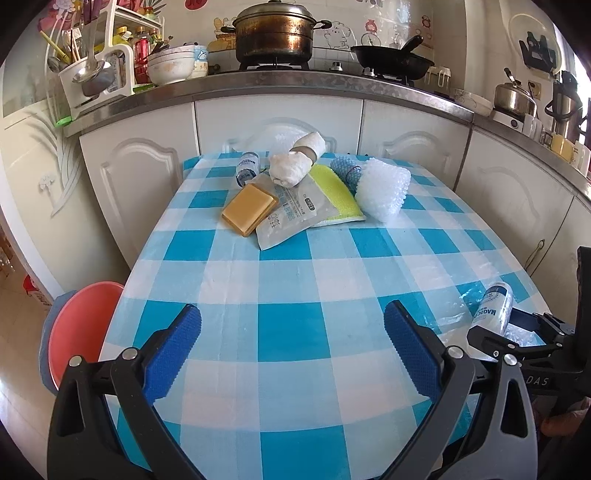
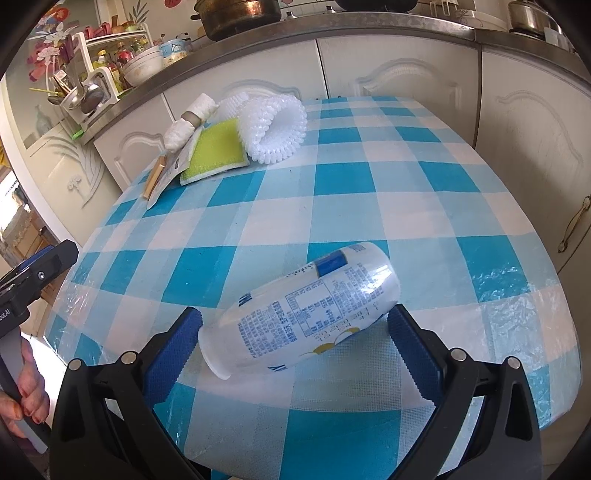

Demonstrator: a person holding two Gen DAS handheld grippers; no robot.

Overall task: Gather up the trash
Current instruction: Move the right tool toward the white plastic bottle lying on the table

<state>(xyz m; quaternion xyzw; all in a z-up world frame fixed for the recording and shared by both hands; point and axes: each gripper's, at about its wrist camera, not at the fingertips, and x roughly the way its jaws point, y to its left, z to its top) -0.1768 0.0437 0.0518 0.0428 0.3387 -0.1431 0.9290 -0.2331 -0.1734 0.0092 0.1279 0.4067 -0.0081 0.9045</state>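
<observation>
A white bottle with blue print (image 2: 301,314) lies tilted between the open jaws of my right gripper (image 2: 295,325), near the table's front right edge. It also shows in the left wrist view (image 1: 494,308). I cannot tell whether the fingers touch it. My left gripper (image 1: 293,325) is open and empty above the checked tablecloth (image 1: 295,266). At the far end lie a second small bottle (image 1: 246,169), a yellow soap bar (image 1: 249,209), a plastic packet (image 1: 286,214), a crumpled paper roll (image 1: 295,164), a green sponge (image 1: 334,197) and white bubble wrap (image 1: 384,188).
A pink bowl (image 1: 79,332) sits on a stool left of the table. White cabinets (image 1: 277,118) stand behind, with a counter holding a pot (image 1: 273,31), a pan (image 1: 393,62), bowls and a utensil rack (image 1: 92,74). A clear plastic sheet (image 2: 517,295) covers the table's right corner.
</observation>
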